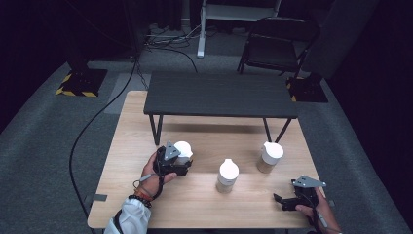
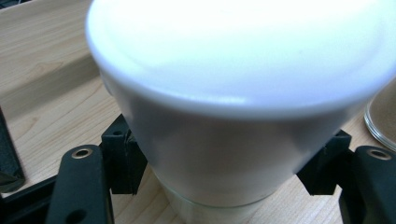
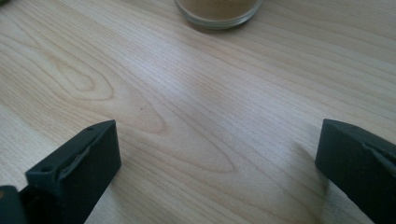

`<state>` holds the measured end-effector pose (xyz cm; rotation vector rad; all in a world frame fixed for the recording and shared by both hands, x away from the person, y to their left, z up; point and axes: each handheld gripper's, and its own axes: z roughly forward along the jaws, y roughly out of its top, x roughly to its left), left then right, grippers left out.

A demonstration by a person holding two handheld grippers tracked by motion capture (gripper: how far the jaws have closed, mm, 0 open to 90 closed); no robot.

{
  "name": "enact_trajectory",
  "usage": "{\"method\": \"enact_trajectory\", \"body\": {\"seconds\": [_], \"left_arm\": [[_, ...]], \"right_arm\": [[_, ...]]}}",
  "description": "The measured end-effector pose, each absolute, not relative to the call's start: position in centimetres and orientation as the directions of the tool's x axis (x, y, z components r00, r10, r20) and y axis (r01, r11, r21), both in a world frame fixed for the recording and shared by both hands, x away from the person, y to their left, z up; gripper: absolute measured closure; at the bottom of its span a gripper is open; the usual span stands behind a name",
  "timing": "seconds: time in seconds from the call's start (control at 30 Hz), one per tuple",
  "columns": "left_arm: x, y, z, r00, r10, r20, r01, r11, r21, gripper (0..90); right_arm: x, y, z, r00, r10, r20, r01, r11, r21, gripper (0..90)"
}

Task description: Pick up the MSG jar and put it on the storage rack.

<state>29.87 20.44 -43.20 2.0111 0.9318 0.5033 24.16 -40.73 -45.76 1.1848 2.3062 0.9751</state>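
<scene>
A rounded white lid (image 2: 243, 60), smooth and glossy, looms closest in the left gripper view, tapering down to a clear glass body beneath it. This is the left jar (image 1: 182, 152), and the left tongs (image 1: 179, 165) are clamped on it: a black pad presses each side of the lid's lower part. From the high view the jar stands on the left part of the pale wood-grain table (image 1: 195, 204), just in front of a low dark bench (image 1: 219, 95) with thin black legs that stands on the table's far half.

Two more white-lidded jars stand apart from it: the middle jar (image 1: 227, 175) near the table's centre and the right jar (image 1: 269, 157) farther right, both glass with a tan filling.

The right tongs (image 1: 282, 201) rest low at the near right corner, jaws spread wide with bare wood between them. The right gripper view shows the matte, blocky black pads (image 3: 93, 154) and the rounded glass base of a jar (image 3: 217, 11) with tan contents at the far edge.
</scene>
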Motion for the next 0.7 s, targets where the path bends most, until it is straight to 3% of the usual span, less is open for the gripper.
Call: {"method": "enact_trajectory", "body": {"seconds": [0.7], "left_arm": [[27.4,21.3,-40.6,0.616,0.786,-0.040,0.381,-0.253,0.889,30.2]], "right_arm": [[24.2,-40.8,-45.8,-0.580,0.815,-0.012,0.559,0.408,0.721,0.0]]}}
